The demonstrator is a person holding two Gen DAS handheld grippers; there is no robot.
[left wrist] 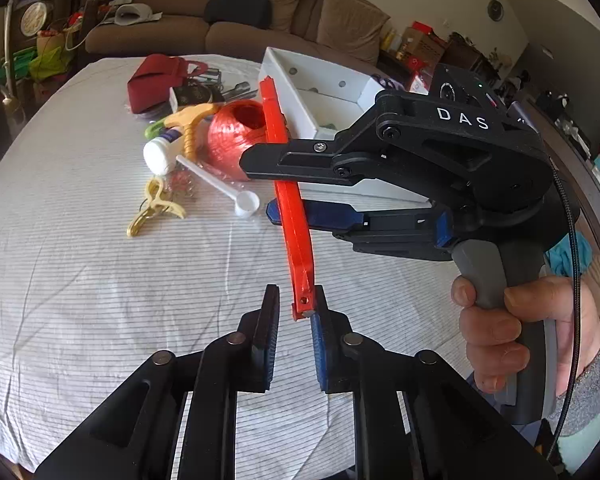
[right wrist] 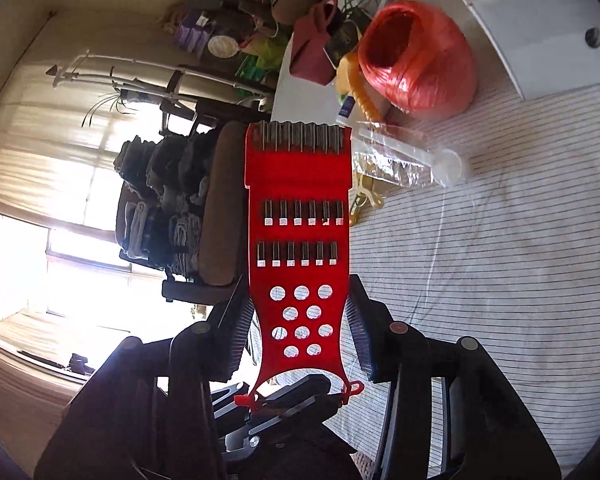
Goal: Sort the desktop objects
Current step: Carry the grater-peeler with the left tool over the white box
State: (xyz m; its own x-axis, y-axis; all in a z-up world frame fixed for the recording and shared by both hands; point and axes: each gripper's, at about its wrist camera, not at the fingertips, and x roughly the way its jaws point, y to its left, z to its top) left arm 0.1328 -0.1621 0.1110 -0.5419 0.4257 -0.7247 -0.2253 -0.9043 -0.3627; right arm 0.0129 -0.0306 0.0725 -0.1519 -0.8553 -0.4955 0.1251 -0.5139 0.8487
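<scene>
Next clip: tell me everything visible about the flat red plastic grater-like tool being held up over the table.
The flat red plastic grater tool is a thin slab: a toothed metal comb edge at its far end, two rows of small metal blades mid-body, round holes across a waisted handle, small hooks at the near end. Seen edge-on it is a slim red strip. It is held above the striped tablecloth, clamped by the right gripper across the waist. Its near end lies against the left gripper's blue finger pad; the black pad is clear of it.

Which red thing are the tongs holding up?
The flat red plastic grater with round holes, pinched by the right tongs. The red ball of string and the dark red bag lie on the table.
</scene>
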